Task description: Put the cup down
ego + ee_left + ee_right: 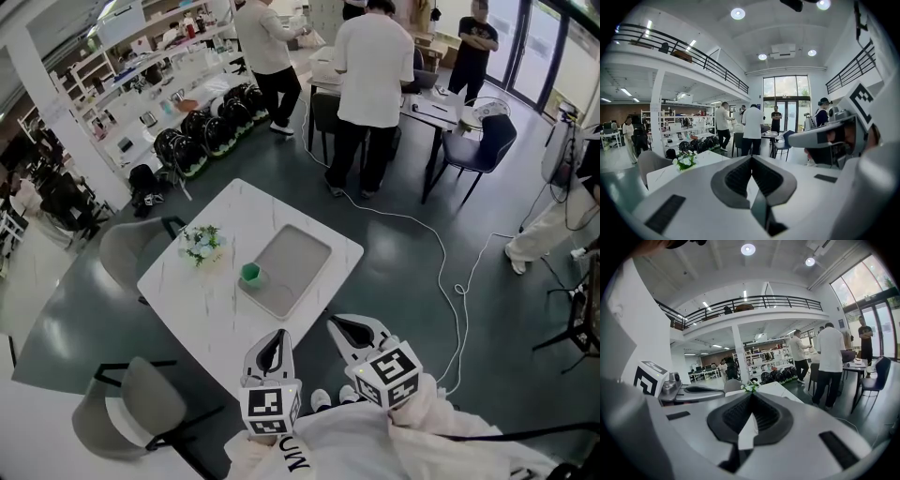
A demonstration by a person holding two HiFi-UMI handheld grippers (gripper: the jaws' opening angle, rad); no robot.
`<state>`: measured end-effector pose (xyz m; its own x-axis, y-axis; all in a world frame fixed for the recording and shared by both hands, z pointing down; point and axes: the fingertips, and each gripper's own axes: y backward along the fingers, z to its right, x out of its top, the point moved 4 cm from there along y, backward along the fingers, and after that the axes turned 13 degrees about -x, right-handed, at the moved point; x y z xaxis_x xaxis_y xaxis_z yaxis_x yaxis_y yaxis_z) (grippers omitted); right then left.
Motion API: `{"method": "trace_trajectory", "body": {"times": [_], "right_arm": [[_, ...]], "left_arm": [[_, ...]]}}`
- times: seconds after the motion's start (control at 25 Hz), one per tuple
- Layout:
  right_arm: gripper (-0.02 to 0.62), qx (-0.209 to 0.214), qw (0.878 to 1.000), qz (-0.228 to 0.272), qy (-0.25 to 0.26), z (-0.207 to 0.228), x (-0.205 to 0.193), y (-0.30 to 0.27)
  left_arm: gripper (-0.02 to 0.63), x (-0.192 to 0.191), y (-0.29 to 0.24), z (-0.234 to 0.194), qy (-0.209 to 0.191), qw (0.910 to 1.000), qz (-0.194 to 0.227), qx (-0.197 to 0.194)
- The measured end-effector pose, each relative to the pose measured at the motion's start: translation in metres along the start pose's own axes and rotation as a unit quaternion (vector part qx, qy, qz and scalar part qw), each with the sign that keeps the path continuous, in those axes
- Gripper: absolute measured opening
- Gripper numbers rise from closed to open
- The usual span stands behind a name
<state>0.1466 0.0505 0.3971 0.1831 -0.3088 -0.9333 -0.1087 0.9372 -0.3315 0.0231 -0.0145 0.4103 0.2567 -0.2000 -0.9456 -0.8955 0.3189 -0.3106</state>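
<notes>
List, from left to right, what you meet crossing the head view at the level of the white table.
grey chair → bunch of flowers → green cup → grey tray, with the cup at its left edge → white cable on the floor

Glossy marble-look table point(214, 311), matt grey tray point(292, 269)

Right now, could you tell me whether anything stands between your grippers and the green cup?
Nothing visible does: only bare table lies between the left gripper, the right gripper and the cup at the edge of the tray; the flowers stand aside.
</notes>
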Motion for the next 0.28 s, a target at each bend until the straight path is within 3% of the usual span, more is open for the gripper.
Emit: {"method": "trace_trajectory", "body": {"times": [0.28], "right_arm": [[0.006,0.004,1.0,-0.004,0.0,-0.0022,-0.0051,-0.007]], "left_arm": [[0.011,-0.0053,-0.001,-0.0055,0.004,1.0,-0.002,0.001]]}}
